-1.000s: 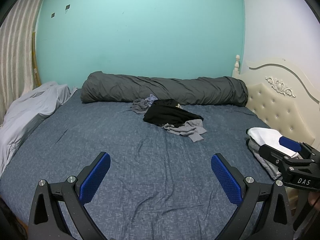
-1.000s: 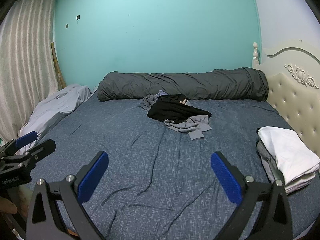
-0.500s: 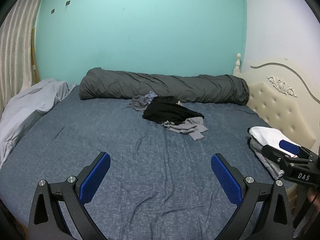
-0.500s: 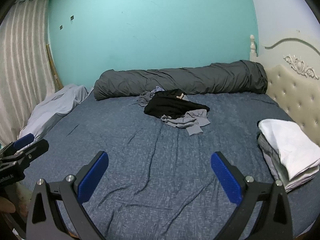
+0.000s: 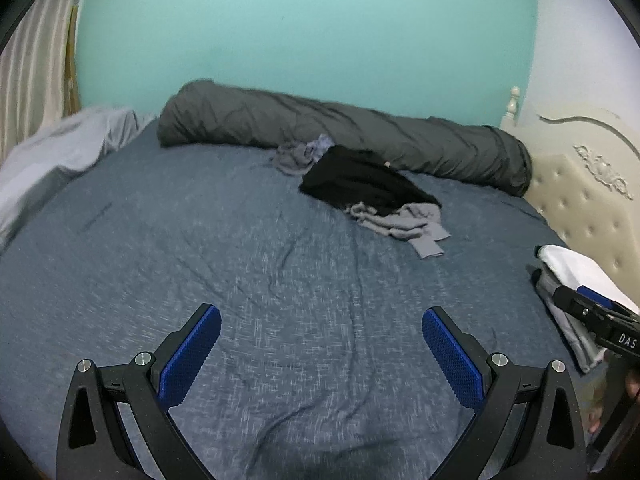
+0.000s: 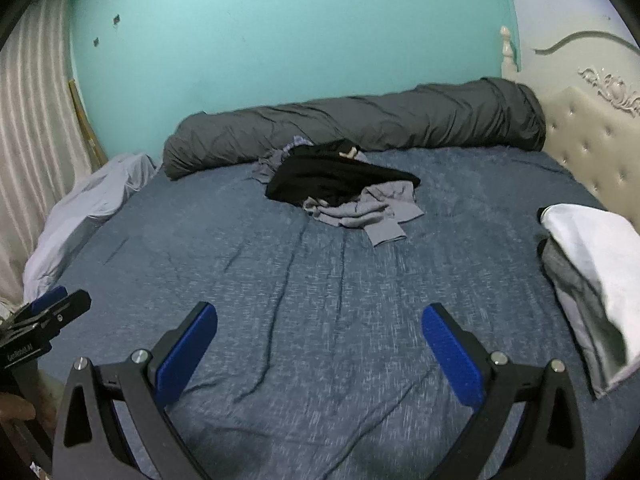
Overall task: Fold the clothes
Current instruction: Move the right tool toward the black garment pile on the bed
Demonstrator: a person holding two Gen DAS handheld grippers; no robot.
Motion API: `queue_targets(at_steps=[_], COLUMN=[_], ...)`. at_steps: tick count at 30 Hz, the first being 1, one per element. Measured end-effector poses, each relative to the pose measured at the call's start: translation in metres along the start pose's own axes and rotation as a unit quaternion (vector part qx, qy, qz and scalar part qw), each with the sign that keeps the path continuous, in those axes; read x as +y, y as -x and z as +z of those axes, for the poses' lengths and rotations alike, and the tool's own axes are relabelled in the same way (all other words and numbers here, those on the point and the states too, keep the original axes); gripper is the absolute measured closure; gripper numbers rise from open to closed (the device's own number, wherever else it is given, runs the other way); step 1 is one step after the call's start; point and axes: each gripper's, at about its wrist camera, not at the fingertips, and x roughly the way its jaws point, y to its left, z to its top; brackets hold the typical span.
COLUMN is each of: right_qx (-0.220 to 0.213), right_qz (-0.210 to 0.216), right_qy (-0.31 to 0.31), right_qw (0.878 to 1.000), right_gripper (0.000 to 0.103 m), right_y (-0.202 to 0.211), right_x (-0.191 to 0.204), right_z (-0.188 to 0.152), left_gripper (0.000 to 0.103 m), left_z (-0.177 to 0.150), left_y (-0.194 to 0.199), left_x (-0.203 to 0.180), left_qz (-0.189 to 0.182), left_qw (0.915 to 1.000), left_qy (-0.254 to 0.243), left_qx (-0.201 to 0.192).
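**Both grippers close in on the unfolded heap**

Closer now than a second ago, both cameras have advanced over the bed and tilted down, so the loose garments fill more of each view; my reading is that the reach for the next garment is under way and no fold has begun.

From the left wrist, the left gripper point(image 5: 321, 344) hangs above the near edge of the blue-grey speckled bedsheet point(image 5: 248, 264), its blue-padded jaws spread wide with nothing between them and nothing touched. The crumpled black garment point(image 5: 360, 184) lies toward the far edge, just before the long rolled dark-grey duvet point(image 5: 344, 132), with a rumpled pale-grey garment point(image 5: 404, 224) touching its near side. At the bed's right edge sits the folded stack topped by white cloth point(image 5: 576, 268), partly hidden by the right gripper.

From the right wrist, the right gripper point(image 6: 320, 340) likewise hovers over the near edge, jaws fully spread and empty. Both loose garments lie ahead, well apart from the jaws; the folded stack rests by the cream tufted headboard point(image 6: 592, 148). The left gripper's tip shows at the left edge.
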Motion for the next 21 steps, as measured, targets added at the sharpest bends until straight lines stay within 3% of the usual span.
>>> queue_targets(at_steps=[13,21], right_qx=[0.034,0.037], right_qz=[-0.007,-0.022], right_qy=[0.007,0.013], right_qw=[0.999,0.999], right_gripper=[0.000,0.000], right_y=[-0.151,-0.228], right_x=[-0.020,-0.031], right_z=[0.024,0.050], left_gripper=[0.000,0.000], left_z=[-0.022,-0.035], left_y=[-0.126,-0.171], left_x=[0.036,0.054], left_qz=[-0.001,0.013], left_qw=[0.9975,0.9958], left_qy=[0.055,0.067], left_qx=[0.043,0.061])
